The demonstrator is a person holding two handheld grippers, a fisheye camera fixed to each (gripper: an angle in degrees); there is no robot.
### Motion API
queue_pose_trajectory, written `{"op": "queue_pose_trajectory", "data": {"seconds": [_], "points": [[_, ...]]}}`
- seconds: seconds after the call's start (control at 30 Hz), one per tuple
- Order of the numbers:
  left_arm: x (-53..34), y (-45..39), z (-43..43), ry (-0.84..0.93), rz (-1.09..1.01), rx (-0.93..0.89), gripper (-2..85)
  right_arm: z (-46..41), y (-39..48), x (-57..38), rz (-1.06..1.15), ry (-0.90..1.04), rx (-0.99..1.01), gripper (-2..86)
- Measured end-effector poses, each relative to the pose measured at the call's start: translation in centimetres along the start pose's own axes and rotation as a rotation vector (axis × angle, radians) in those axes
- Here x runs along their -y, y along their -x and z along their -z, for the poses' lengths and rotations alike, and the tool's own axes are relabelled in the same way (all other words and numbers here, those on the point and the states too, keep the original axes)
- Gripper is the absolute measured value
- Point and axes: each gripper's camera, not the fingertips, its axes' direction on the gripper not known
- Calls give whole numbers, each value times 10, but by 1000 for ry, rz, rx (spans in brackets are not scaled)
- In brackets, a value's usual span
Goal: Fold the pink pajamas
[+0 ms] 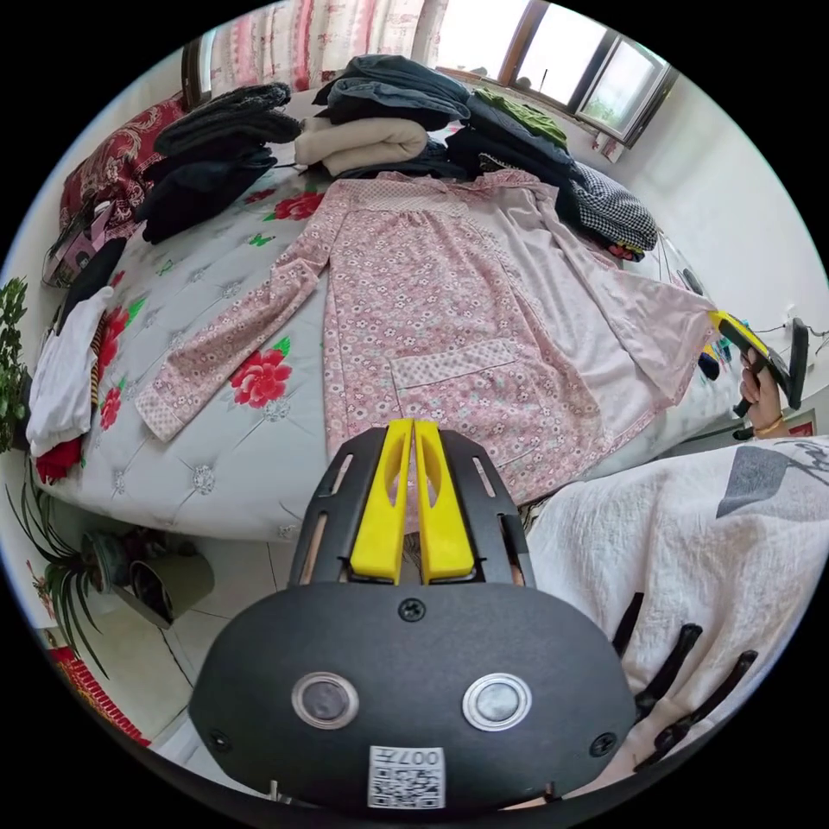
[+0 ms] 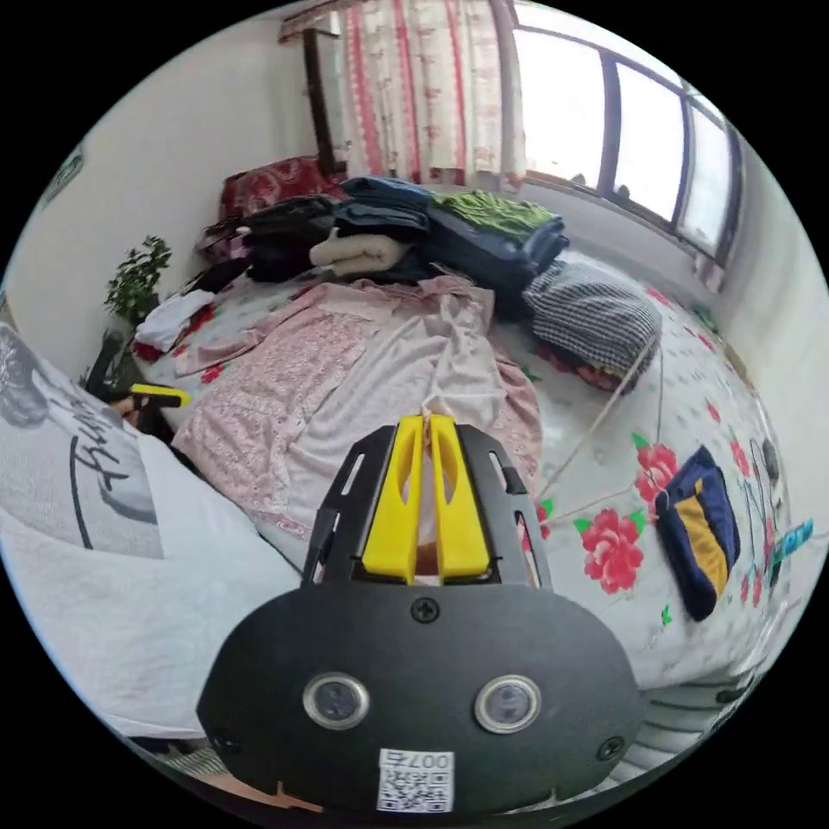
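The pink floral pajama top lies spread on the flowered bed, one sleeve stretched out to the left. Its right front panel is folded open and shows a pale lining. My left gripper is at the bottom hem with its yellow jaws together and pink cloth between them. It also appears small beside the hem in the right gripper view. My right gripper is shut on the edge of the opened panel, which peaks at its tips. In the left gripper view the right gripper pulls that corner taut.
Stacks of folded dark and beige clothes line the bed's far side, with a checked garment next to them. White clothes lie at the left edge near plants. A navy and yellow item rests on the bedspread. A person's white shirt is close by.
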Motion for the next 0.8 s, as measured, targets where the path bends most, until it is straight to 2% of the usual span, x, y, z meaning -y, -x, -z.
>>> {"op": "queue_pose_trajectory", "data": {"seconds": [0.03, 0.13, 0.23, 0.27, 0.37, 0.5, 0.6, 0.7, 0.8], "points": [[0, -1, -1, 0, -4, -4, -10, -10, 32, 12, 131, 44, 108, 7], [3, -6, -4, -1, -24, -25, -10, -59, 90, 17, 276, 226, 290, 19], [3, -14, -8, -1, -59, -46, -9, -102, 118, 3, 277, 393, 292, 35], [3, -17, -9, 0, -75, -54, -9, -103, 119, 0, 270, 395, 282, 39], [3, -23, -15, 6, -116, -96, -8, -95, 103, -10, 151, 355, 192, 57], [7, -38, -39, 67, -201, -106, 3, -80, 24, -33, -255, 311, -70, 71], [11, -42, -60, 122, -223, -46, 15, -85, -22, -52, -459, 324, -53, 73], [12, -38, -68, 146, -233, 52, 21, -105, -33, -60, -501, 405, 20, 61], [8, -21, -65, 134, -187, 197, 28, -98, -21, -61, -417, 427, -5, 24]]}}
